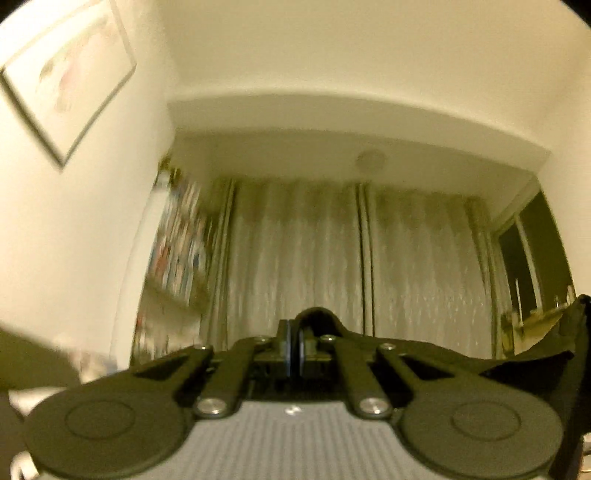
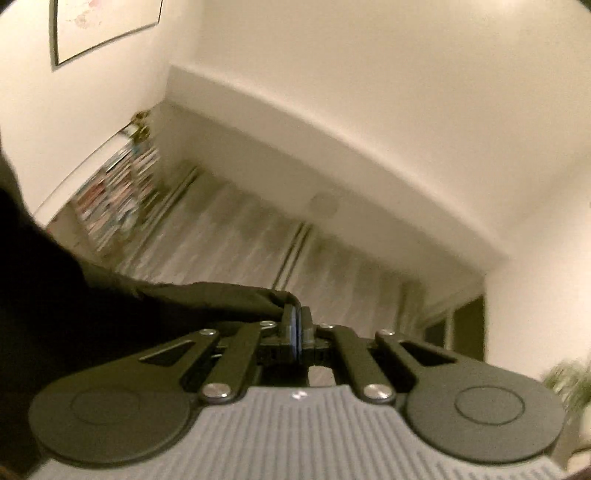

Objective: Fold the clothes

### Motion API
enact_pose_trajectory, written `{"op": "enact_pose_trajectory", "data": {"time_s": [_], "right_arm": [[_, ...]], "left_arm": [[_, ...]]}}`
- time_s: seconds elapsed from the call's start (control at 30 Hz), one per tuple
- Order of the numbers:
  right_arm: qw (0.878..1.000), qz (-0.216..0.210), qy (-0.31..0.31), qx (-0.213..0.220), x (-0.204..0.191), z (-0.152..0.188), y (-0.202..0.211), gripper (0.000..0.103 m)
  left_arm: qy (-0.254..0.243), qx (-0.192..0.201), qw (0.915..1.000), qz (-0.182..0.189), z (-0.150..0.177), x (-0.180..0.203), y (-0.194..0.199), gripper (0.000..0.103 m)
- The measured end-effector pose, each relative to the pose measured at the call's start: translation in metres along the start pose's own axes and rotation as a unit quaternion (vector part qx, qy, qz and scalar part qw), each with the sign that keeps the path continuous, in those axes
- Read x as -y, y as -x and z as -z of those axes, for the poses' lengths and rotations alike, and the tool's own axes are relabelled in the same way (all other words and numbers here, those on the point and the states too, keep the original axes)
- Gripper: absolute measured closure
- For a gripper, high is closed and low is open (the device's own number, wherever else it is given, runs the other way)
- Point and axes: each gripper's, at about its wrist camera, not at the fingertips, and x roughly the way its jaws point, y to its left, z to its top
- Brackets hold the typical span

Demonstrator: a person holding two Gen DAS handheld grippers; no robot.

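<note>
The left gripper (image 1: 295, 341) is pinched tight on a dark cloth (image 1: 535, 354) that hangs off to its right. The right gripper (image 2: 298, 326) is pinched on the same dark cloth (image 2: 110, 306), which spreads to its left. Both point up. Behind are grey curtains (image 1: 295, 251) and a bookshelf (image 1: 177, 240) full of books.

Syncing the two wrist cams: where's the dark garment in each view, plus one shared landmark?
Left wrist: dark garment runs from the shut left gripper out to the right edge, sagging between.
Right wrist: dark garment fills the left side, its edge pinched in the shut right gripper.
Shared landmark: framed picture on the wall, upper left in both.
</note>
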Motion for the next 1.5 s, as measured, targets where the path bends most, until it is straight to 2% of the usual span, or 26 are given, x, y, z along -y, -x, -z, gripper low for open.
{"op": "enact_pose_trajectory", "data": {"time_s": [0.13,0.3,0.43,0.53,0.67,0.77,0.83,0.93,1.0,1.07,1.13,1.2,1.27,1.33,1.37,1.43,1.47,1.5], "right_arm": [[0.998,0.036,-0.004,0.042,0.023,-0.022,-0.011,0.102],[0.996,0.063,-0.001,0.069,0.041,-0.029,-0.031,0.102],[0.997,0.06,0.005,0.053,0.04,-0.012,-0.052,0.102],[0.999,0.044,0.016,0.016,0.025,0.022,-0.076,0.102],[0.998,0.019,0.043,-0.047,-0.002,0.083,-0.118,0.102],[0.992,-0.015,0.068,-0.107,-0.027,0.137,-0.152,0.102],[0.985,-0.04,0.086,-0.147,-0.048,0.176,-0.173,0.102],[0.969,-0.07,0.13,-0.201,-0.083,0.231,-0.194,0.102],[0.954,-0.09,0.152,-0.241,-0.107,0.262,-0.203,0.103],[0.939,-0.107,0.163,-0.285,-0.128,0.289,-0.211,0.103],[0.918,-0.127,0.164,-0.338,-0.145,0.315,-0.207,0.103],[0.895,-0.143,0.159,-0.391,-0.162,0.35,-0.209,0.103],[0.875,-0.166,0.155,-0.427,-0.17,0.372,-0.2,0.103],[0.857,-0.193,0.151,-0.453,-0.171,0.386,-0.185,0.103],[0.849,-0.204,0.141,-0.467,-0.169,0.391,-0.18,0.103],[0.837,-0.205,0.048,-0.506,-0.14,0.392,-0.191,0.089],[0.827,-0.205,0.003,-0.523,-0.126,0.391,-0.196,0.073],[0.815,-0.207,-0.038,-0.541,-0.111,0.387,-0.2,0.067]], "left_arm": [[-0.045,0.039,0.9982,-0.009,-0.045,0.013,0.007,0.099],[-0.095,0.079,0.9921,-0.022,-0.08,0.029,0.013,0.099],[-0.147,0.07,0.9857,-0.045,-0.071,0.041,0.0,0.099],[-0.176,0.017,0.9828,-0.054,-0.037,0.045,-0.03,0.099],[-0.192,-0.067,0.9779,-0.049,0.029,0.04,-0.077,0.099],[-0.202,-0.14,0.9682,-0.045,0.093,0.038,-0.118,0.098],[-0.209,-0.194,0.9575,-0.042,0.135,0.035,-0.146,0.098],[-0.232,-0.272,0.9336,-0.025,0.219,0.036,-0.186,0.098],[-0.247,-0.322,0.9138,-0.014,0.276,0.037,-0.212,0.098],[-0.241,-0.38,0.8933,0.002,0.332,0.031,-0.233,0.097],[-0.22,-0.434,0.8737,0.004,0.376,0.025,-0.256,0.092],[-0.204,-0.477,0.8552,-0.002,0.411,0.02,-0.274,0.079],[-0.195,-0.495,0.8467,-0.019,0.425,0.01,-0.28,0.078],[-0.17,-0.503,0.8473,-0.007,0.423,-0.001,-0.277,0.077],[-0.154,-0.503,0.8503,-0.01,0.421,-0.01,-0.273,0.074],[-0.121,-0.502,0.8559,-0.025,0.412,-0.027,-0.27,0.064],[-0.1,-0.505,0.8569,-0.023,0.406,-0.036,-0.267,0.056],[-0.079,-0.509,0.8573,-0.018,0.4,-0.044,-0.263,0.05]]}}
